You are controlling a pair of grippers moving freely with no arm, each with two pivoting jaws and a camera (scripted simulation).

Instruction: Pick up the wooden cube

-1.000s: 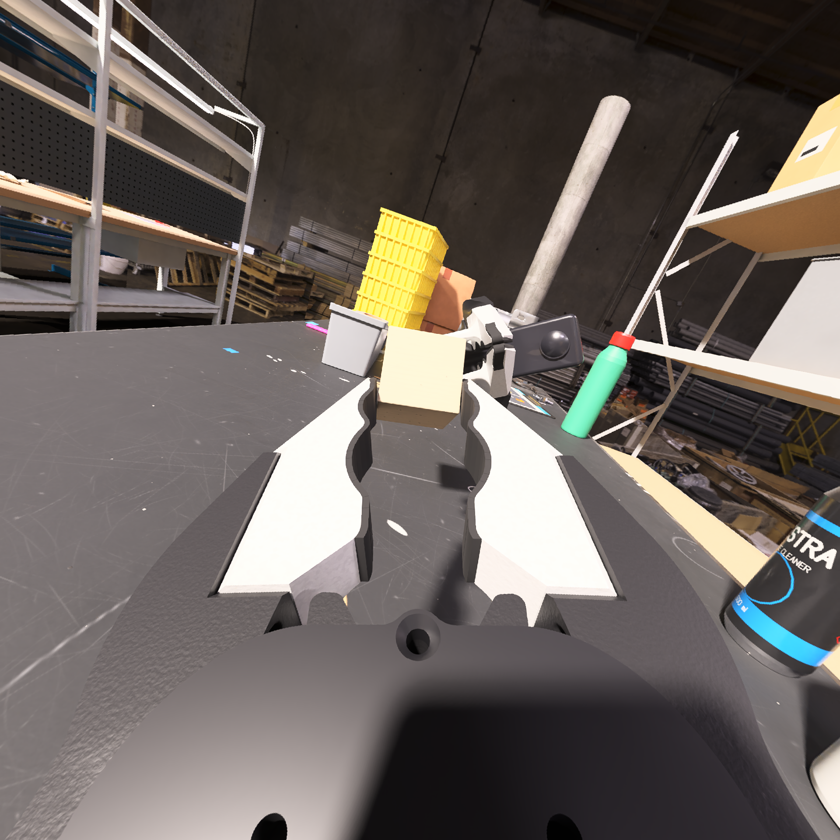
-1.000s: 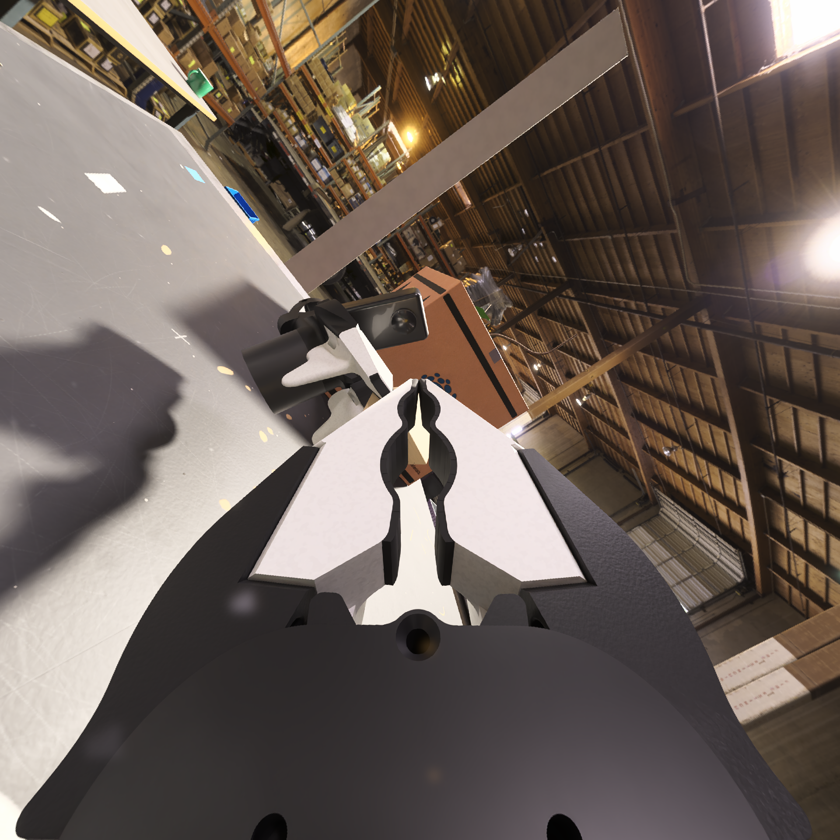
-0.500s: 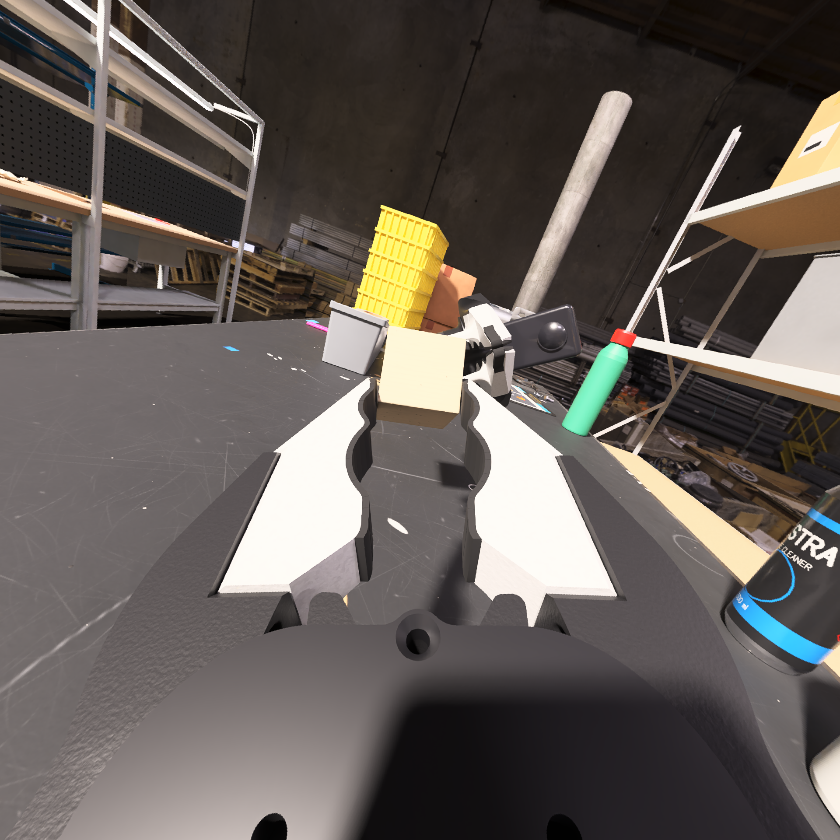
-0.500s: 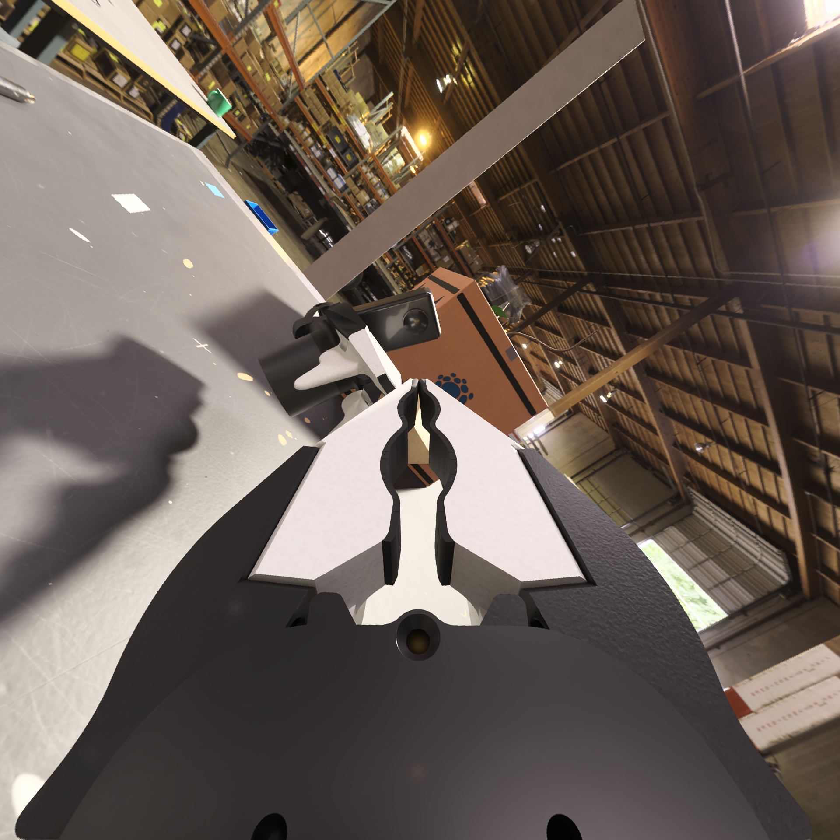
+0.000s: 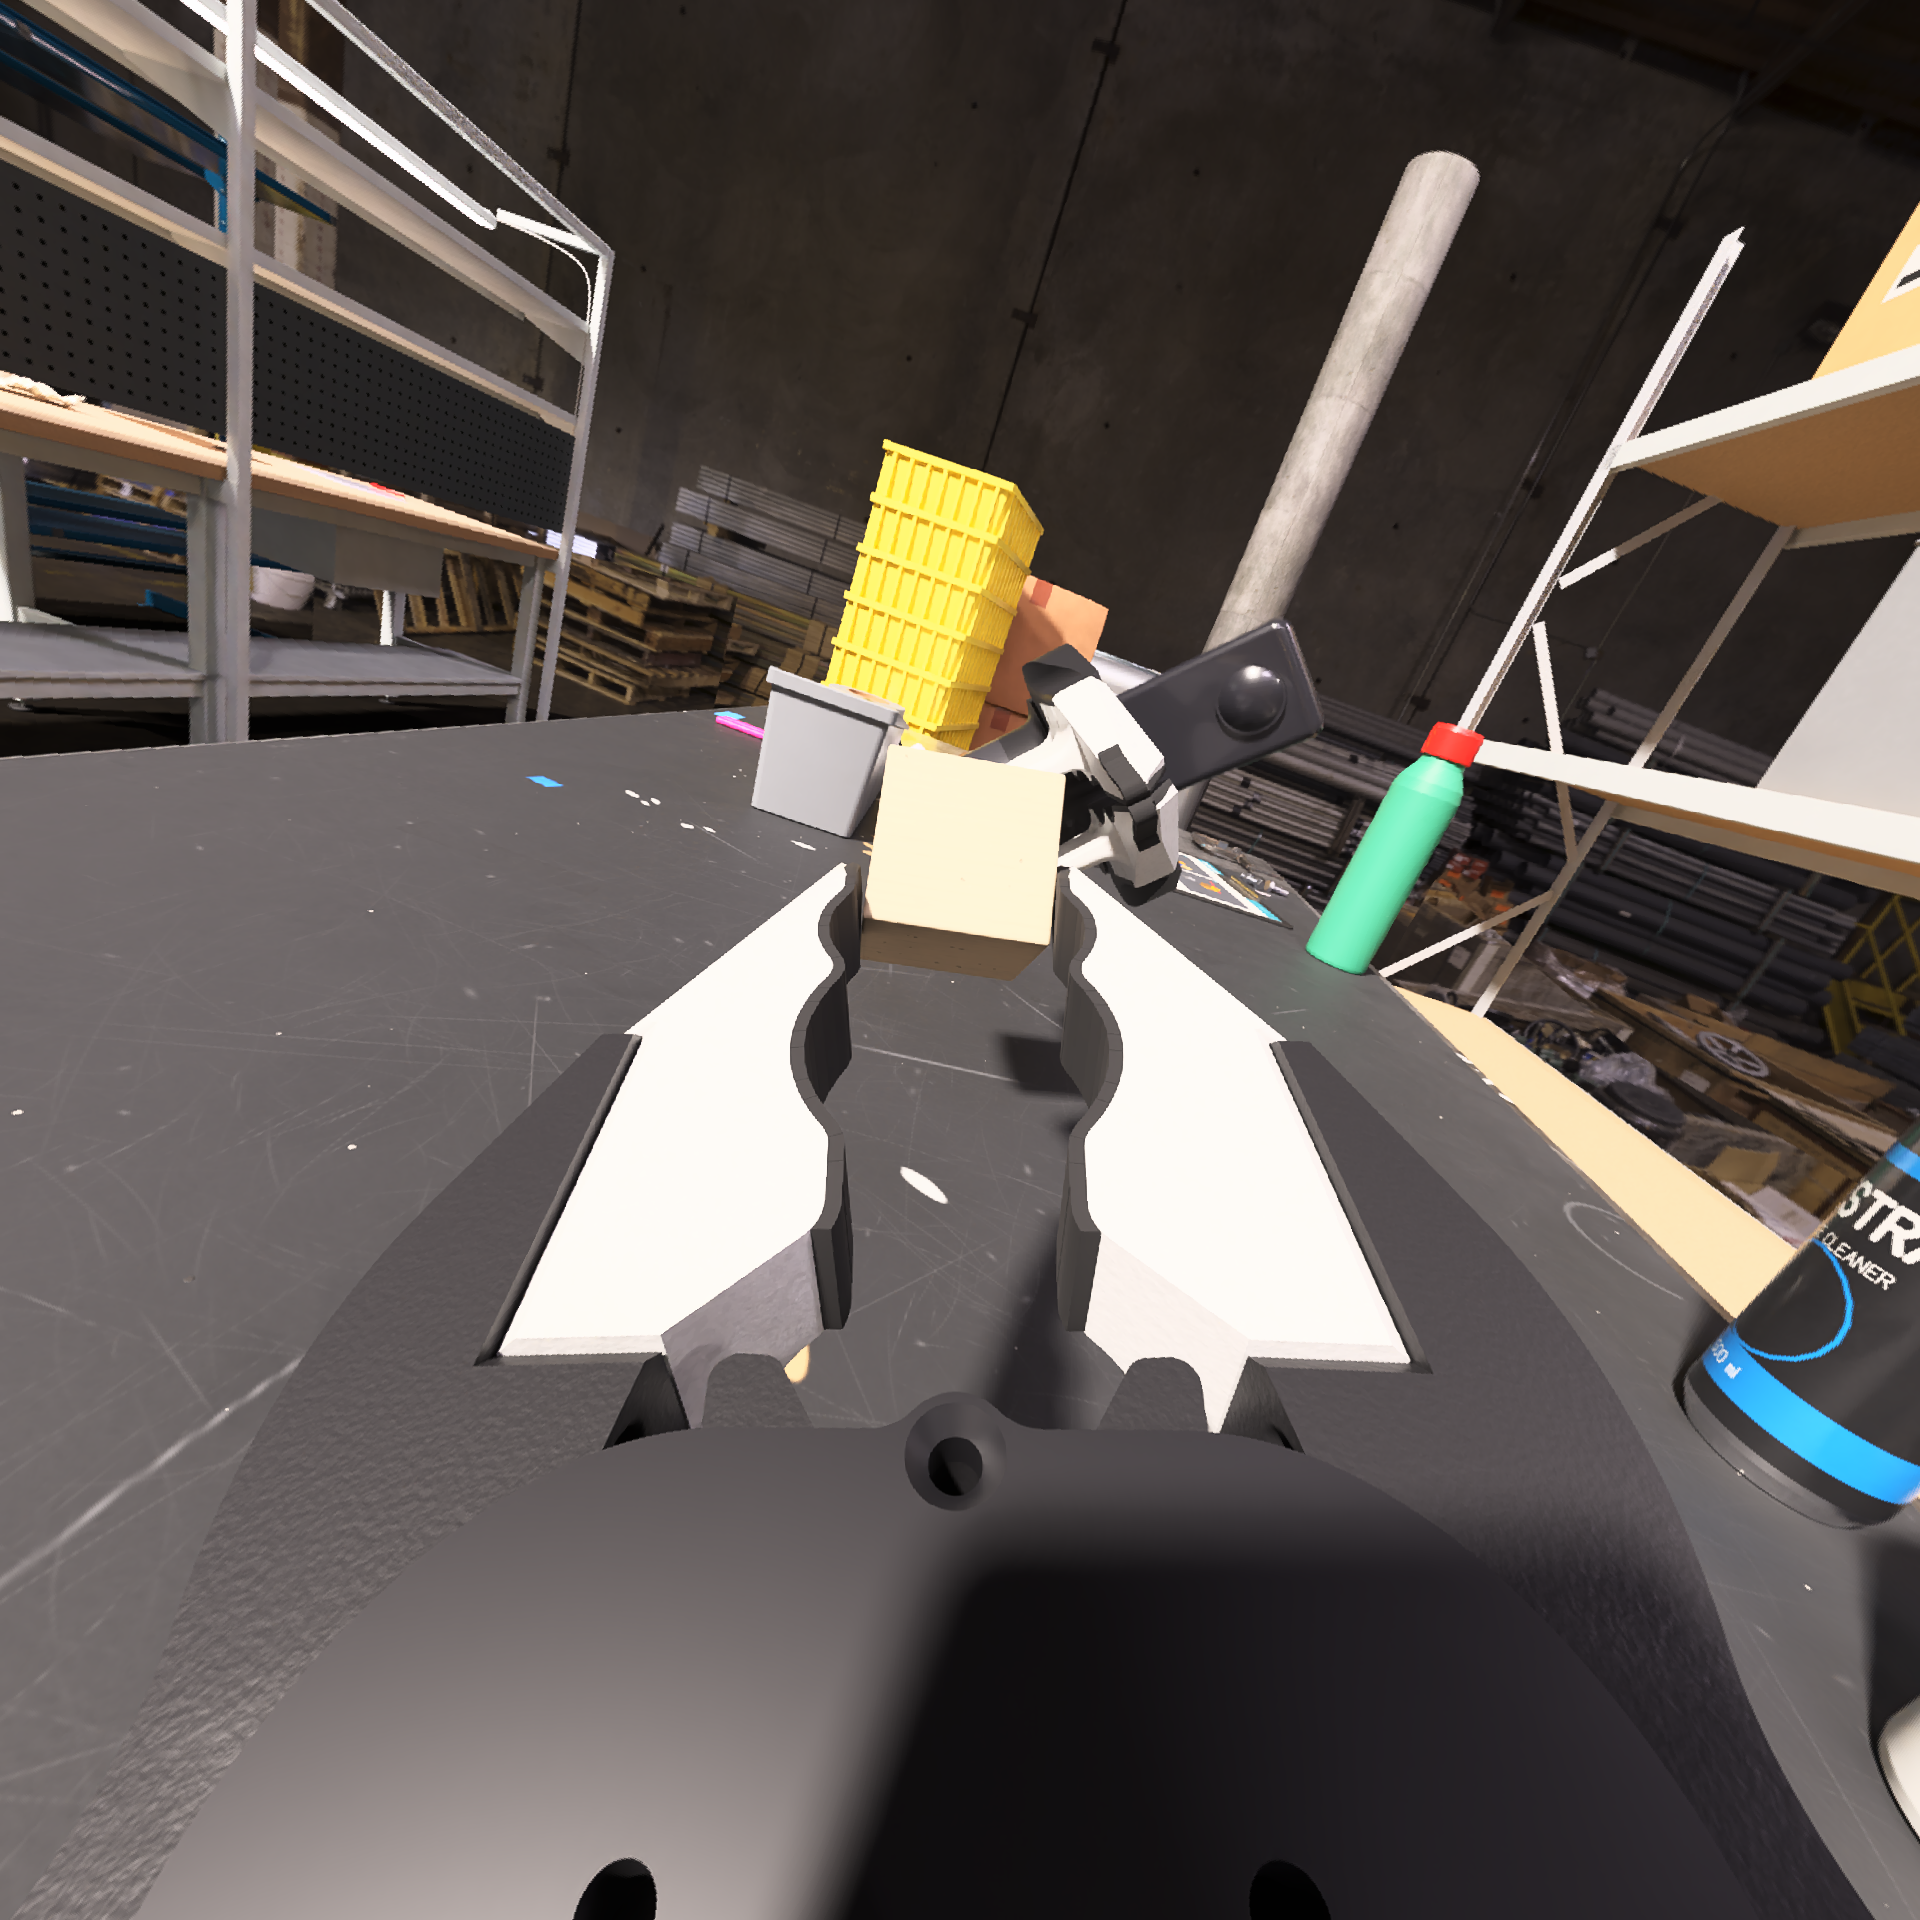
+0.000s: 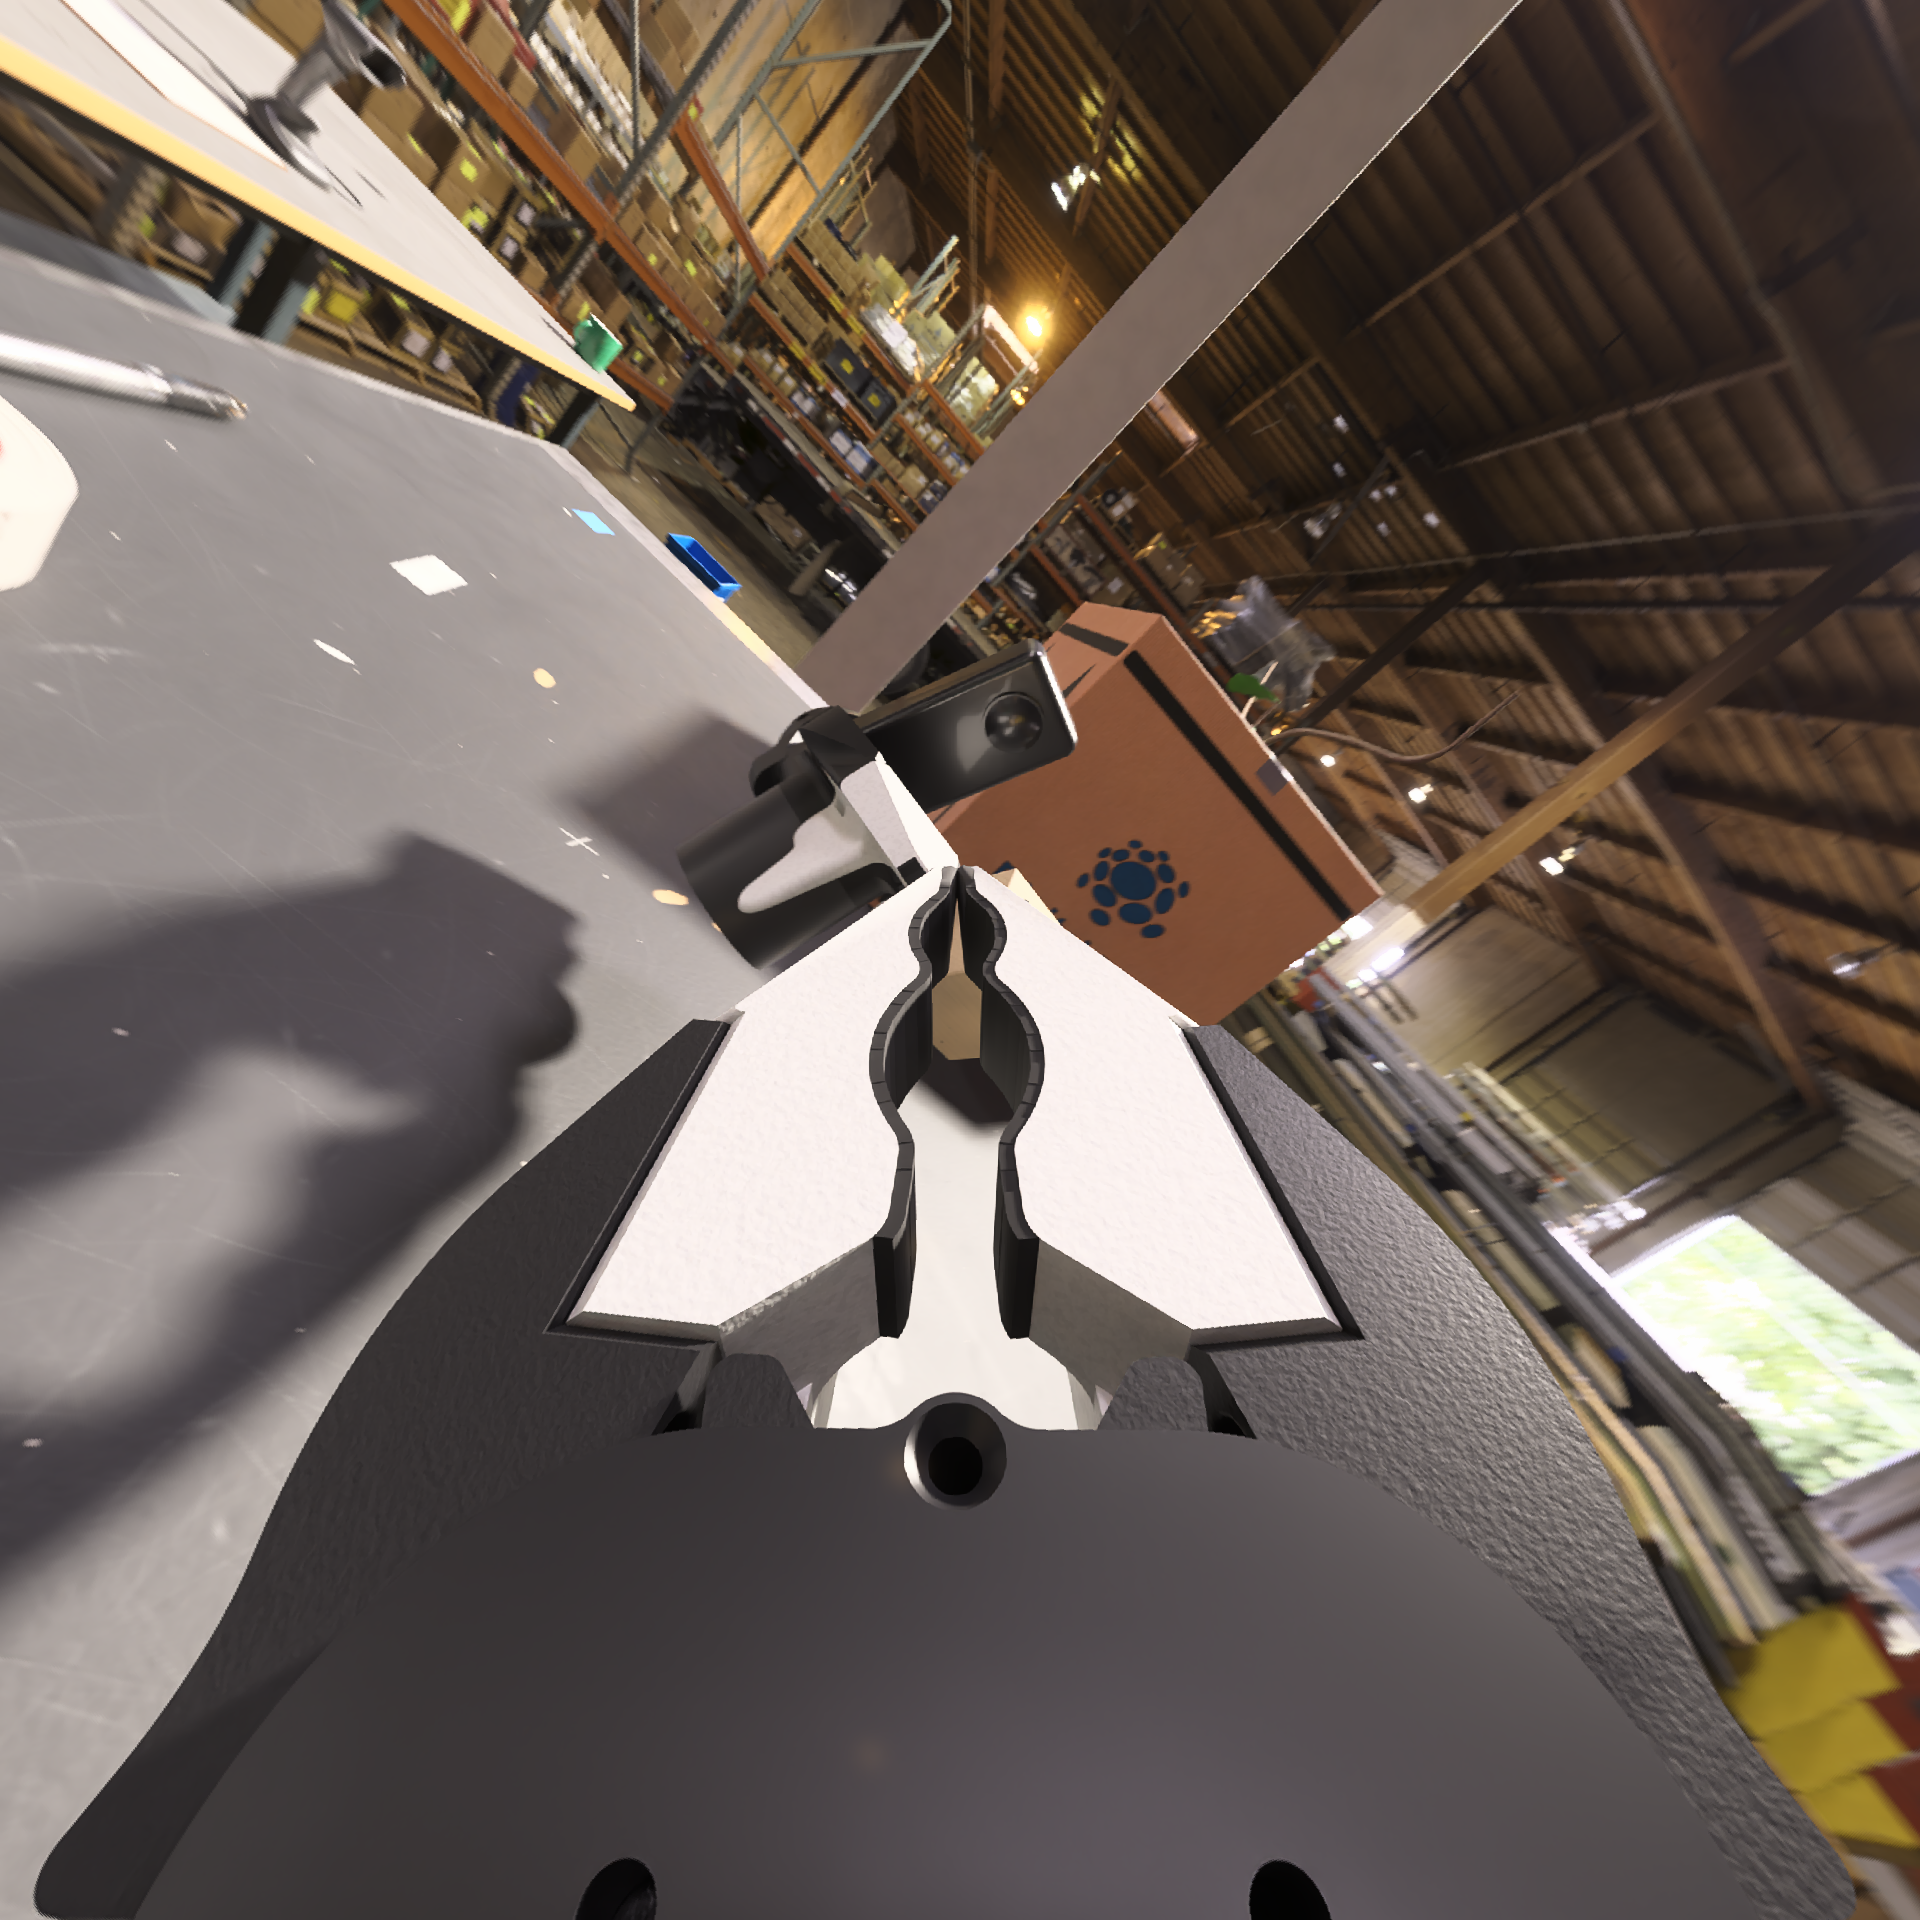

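Note:
The pale wooden cube (image 5: 961, 868) sits between the tips of my left gripper (image 5: 958, 883). The gripper is shut on it and holds it a little above the dark table (image 5: 312, 987); the cube's shadow lies on the table below. My right gripper (image 6: 956, 881) is shut and empty, tilted, with its tips just beyond the cube; it also shows in the left wrist view (image 5: 1122, 769), behind the cube. In the right wrist view the left gripper (image 6: 821, 831) shows ahead, and a tan patch, likely the cube (image 6: 951, 1013), shows through the gap between the fingers.
A grey bin (image 5: 826, 764) and stacked yellow crates (image 5: 935, 592) stand behind the cube. A green bottle (image 5: 1387, 852) stands at the right table edge, a black and blue bottle (image 5: 1829, 1361) nearer right. A brown box (image 6: 1164, 821) and a pen (image 6: 125, 379) show too.
The right gripper has swung and tilted; its view now takes in more table. In the left view it sits a little higher behind the cube. The cube stays held.

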